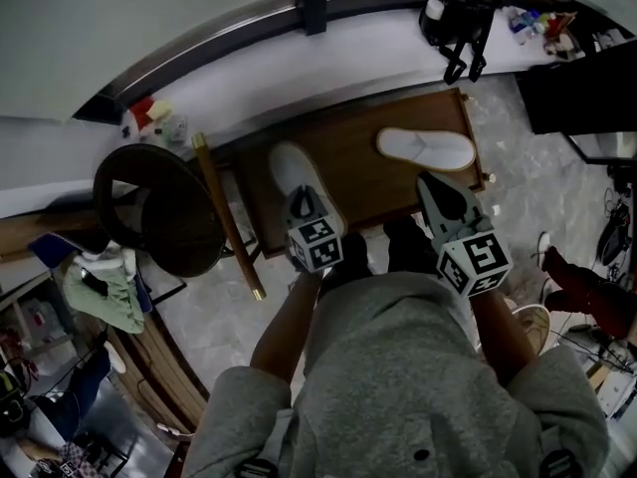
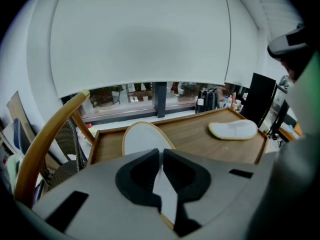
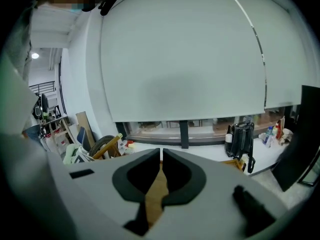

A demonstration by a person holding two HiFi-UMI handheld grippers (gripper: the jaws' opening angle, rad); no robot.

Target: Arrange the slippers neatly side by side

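The left gripper [image 1: 301, 205] is seen over the near left part of the table [image 1: 363, 192]. In its own view the jaws of the left gripper [image 2: 161, 151] are closed on a white strip of the held slipper [image 2: 142, 139], which is pinched between them. The end of this slipper that is gripped is covered by the gripper body, so only its rounded far end is shown. In the head view the held slipper [image 1: 294, 172] is also partly covered by the gripper. Whether its far end rests on the wood cannot be decided.

The second slipper [image 1: 426, 149] lies flat on the right part of the table, turned across it and well apart from the held one. It is seen whole in the left gripper view [image 2: 233, 130], near the right rim of the table [image 2: 200, 141].

The right gripper [image 1: 433, 187] is held over the near right edge of the table. Its jaws [image 3: 161, 153] are brought almost together and nothing is pinched. Only a thin strip of wood is seen through the slit, and both slippers are hidden there.

A chair [image 1: 164, 207] stands left of the table, and is cut off in the left gripper view [image 2: 45, 144]. A dark bag [image 1: 458, 18] stands on the sill, and its details cannot be made out.
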